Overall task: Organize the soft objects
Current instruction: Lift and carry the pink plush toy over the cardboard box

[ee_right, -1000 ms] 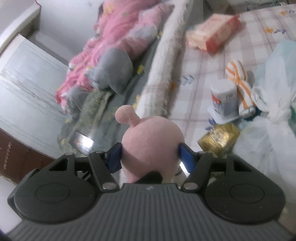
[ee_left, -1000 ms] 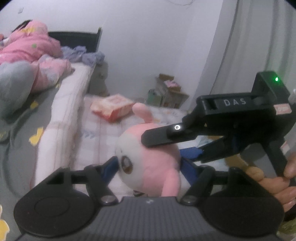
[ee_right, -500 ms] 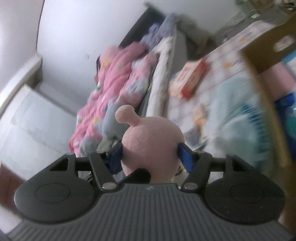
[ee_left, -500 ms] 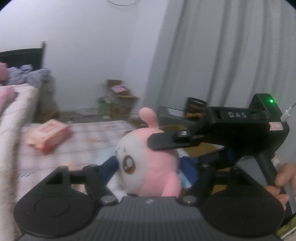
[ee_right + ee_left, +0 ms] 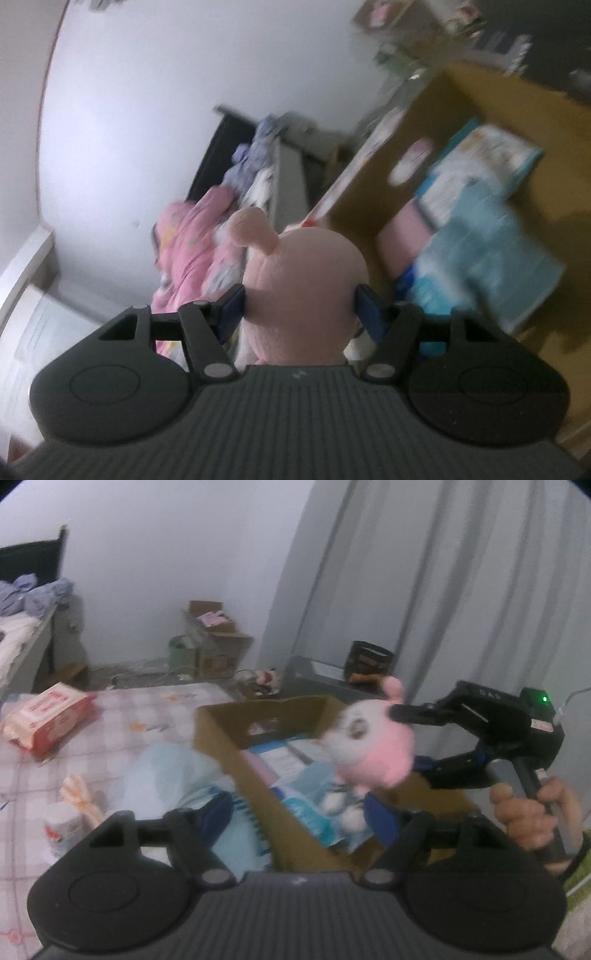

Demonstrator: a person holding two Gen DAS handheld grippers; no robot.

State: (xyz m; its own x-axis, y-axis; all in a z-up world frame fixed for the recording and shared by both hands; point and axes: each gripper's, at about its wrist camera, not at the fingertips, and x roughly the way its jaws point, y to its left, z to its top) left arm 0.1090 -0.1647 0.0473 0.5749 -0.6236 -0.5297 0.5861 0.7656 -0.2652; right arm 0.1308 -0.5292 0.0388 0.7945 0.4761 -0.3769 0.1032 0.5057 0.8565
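Above open cardboard box (image 5: 236,734), right gripper (image 5: 300,308) clamped on pink plush toy (image 5: 304,288) at both flanks, left gripper (image 5: 301,808) parted with nothing between blue pads, jaws just widened, low before box near pale-blue packet (image 5: 177,771).

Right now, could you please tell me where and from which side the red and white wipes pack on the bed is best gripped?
Probably across its short width near the middle, coming down from above. The wipes pack lies flat on the checked sheet with bare sheet beside it, so both long edges look free to pinch. A soft pack held at one end would likely sag.
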